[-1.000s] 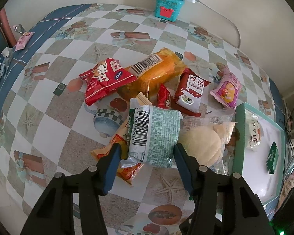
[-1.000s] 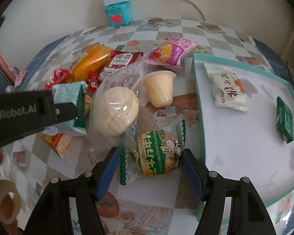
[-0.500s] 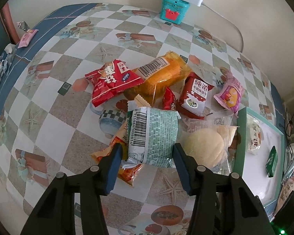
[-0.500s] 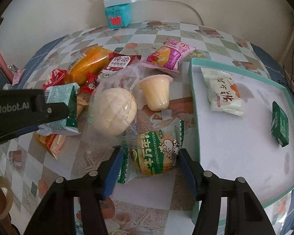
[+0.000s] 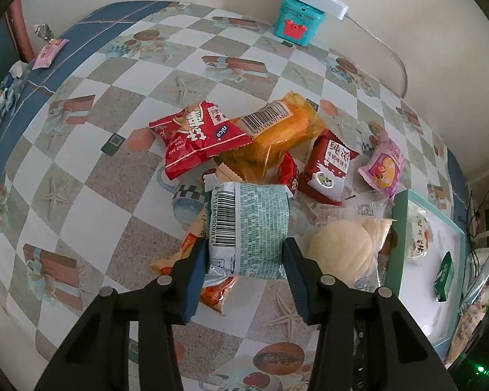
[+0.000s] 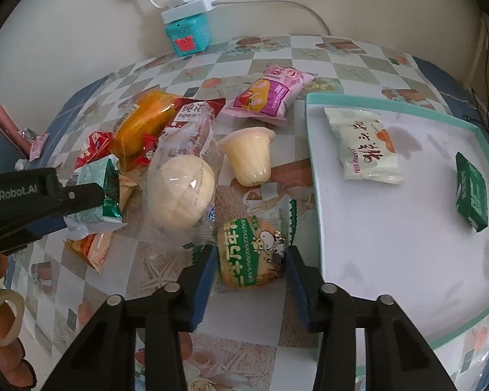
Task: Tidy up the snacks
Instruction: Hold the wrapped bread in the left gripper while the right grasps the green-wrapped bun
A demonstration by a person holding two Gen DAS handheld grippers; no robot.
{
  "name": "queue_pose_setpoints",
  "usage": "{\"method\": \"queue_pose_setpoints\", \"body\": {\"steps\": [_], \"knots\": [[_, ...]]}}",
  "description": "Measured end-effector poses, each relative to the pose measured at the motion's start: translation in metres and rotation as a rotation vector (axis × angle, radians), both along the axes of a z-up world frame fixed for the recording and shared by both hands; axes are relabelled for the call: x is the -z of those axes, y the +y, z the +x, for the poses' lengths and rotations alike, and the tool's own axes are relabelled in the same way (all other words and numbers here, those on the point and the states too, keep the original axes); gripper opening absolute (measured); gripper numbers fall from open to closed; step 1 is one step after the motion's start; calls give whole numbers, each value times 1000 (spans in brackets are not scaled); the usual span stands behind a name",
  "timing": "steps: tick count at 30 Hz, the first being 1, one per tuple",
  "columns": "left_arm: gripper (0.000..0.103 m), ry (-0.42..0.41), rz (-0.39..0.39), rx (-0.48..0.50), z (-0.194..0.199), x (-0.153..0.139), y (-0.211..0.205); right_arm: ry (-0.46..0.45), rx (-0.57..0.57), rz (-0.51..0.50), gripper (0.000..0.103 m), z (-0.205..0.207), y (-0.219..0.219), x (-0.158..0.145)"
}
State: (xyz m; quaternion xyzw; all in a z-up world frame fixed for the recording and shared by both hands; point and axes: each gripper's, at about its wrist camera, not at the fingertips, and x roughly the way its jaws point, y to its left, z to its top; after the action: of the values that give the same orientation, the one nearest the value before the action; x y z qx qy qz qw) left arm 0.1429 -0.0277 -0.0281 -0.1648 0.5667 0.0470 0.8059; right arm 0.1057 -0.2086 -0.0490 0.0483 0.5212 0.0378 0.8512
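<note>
A pile of snacks lies on the checked tablecloth beside a teal-rimmed white tray [image 6: 313, 176]. My left gripper [image 5: 244, 255] points steeply down over a green-and-white packet [image 5: 254, 224] with a barcode. Its jaws are closing, and both blue pads touch the packet's sides. From the right wrist view, that left gripper [image 6: 91, 195] holds the same packet [image 6: 107, 185]. My right gripper [image 6: 249, 265] is shut on a round green biscuit packet [image 6: 251, 244] lying just left of the tray.
The tray holds a white packet [image 6: 362, 146] and a dark green one [image 6: 471, 192]. A bagged bun [image 6: 179, 192], a jelly cup [image 6: 249, 156], a pink packet [image 6: 270, 94], an orange pack [image 5: 277, 133] and red packets [image 5: 199, 137] crowd the middle. A teal box [image 5: 296, 22] stands by the wall.
Both pairs of jaws have narrowed: the right pads closed in onto the biscuit packet, and the left pads came in against the green-and-white packet. Neither hand has shifted noticeably.
</note>
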Motion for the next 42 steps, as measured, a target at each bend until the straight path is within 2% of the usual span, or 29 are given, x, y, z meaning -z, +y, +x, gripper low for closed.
{"method": "queue_pose_setpoints", "body": {"steps": [2,8,10,11,12,19,26,29,33,36,38,42], "knots": [[48,-1,-11,-3,0,0,2,-2,11,11,29,0,-4,-2],[48,-2,-30,-11,-1,1,6,-3,12,7,31,-1,-3,-1],[48,-1,-32,-12,-1,1,6,1,24,16,46,0,-5,0],[48,-1,-33,-12,0,1,7,5,26,29,59,0,-6,1],[48,0,-34,-12,0,1,7,11,23,55,66,0,-6,2],[48,1,-34,-6,1,2,8,28,-2,-11,71,3,10,8],[48,6,-28,7,2,4,5,25,-44,-140,73,5,36,12],[48,7,-20,16,3,4,3,40,-56,-156,80,5,43,17],[48,5,-14,21,3,4,2,39,-54,-172,81,5,48,20],[54,5,-13,25,4,4,1,42,-37,-157,81,7,46,21],[66,3,-33,23,5,4,1,42,-32,-153,81,8,46,22],[68,-6,-18,31,4,2,-2,37,-30,-156,81,8,47,22]]}}
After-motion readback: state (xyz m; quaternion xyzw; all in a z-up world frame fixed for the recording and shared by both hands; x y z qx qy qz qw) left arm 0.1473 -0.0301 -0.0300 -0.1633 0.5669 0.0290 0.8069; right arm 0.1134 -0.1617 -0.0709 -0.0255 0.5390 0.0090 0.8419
